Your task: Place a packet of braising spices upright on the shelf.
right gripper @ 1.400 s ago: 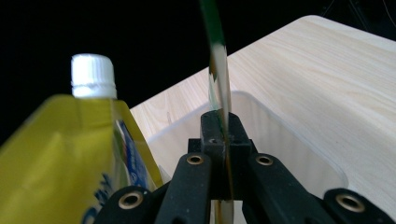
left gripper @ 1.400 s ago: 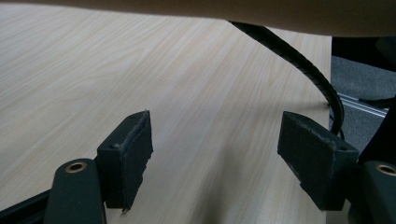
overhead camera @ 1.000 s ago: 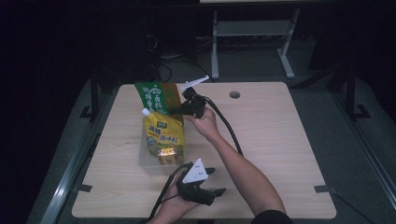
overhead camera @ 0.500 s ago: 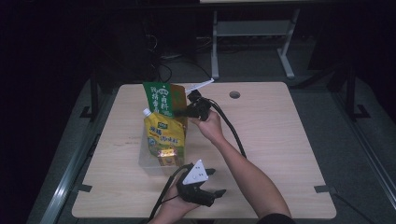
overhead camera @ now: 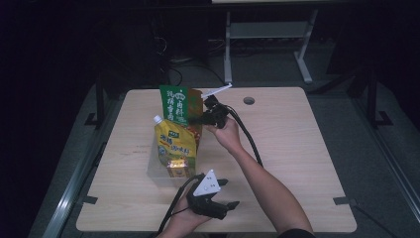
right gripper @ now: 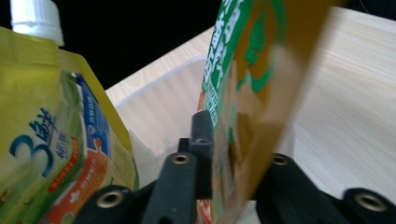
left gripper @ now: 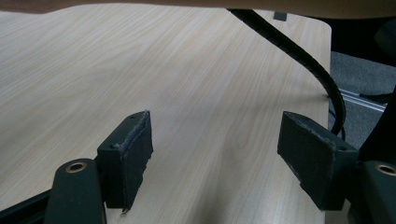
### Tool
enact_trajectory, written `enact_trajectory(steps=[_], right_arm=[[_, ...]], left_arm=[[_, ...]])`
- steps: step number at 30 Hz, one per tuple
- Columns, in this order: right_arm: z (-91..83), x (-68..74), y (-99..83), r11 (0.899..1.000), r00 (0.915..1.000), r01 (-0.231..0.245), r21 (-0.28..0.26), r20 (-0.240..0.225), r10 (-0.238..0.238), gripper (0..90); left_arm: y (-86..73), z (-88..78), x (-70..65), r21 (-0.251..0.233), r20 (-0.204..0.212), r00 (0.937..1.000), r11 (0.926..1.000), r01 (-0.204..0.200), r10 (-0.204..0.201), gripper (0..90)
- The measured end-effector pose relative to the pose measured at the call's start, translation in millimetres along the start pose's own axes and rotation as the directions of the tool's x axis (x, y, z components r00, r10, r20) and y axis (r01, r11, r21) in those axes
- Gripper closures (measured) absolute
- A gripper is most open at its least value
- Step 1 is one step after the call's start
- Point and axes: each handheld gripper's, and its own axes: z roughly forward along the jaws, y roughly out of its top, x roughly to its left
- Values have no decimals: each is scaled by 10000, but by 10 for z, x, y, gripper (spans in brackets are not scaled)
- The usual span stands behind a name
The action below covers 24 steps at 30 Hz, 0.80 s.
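A green snack packet (overhead camera: 176,106) stands upright at the back of a clear plastic bin (overhead camera: 156,171), behind a yellow spouted pouch (overhead camera: 173,144) with a white cap. My right gripper (overhead camera: 198,119) reaches in from the right. Its jaws have just been opening, and the green packet (right gripper: 243,93) sits blurred between them, no longer pinched. To the left in the right gripper view are the yellow pouch (right gripper: 46,130) and the bin wall (right gripper: 159,102). My left gripper (overhead camera: 228,193) rests near the table's front edge. In its own view the left gripper (left gripper: 217,158) is open over bare wood.
The wooden table (overhead camera: 297,148) has a cable hole (overhead camera: 248,100) at the back. The right gripper's black cable (left gripper: 303,56) trails across the table and over its right edge. A white stand (overhead camera: 267,34) is on the dark floor beyond the table.
The right gripper has tipped the green packet from lying slanted to standing upright in the bin behind the yellow pouch. The left gripper has stayed put.
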Motion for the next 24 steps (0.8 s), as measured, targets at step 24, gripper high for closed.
enact_trajectory(steps=[24], right_arm=[[-517,-95,-49,9993,9997,-185,329,151,180,527]], left_arm=[[14,24,-3,-15,-20,9999,9999,-100,100,254]])
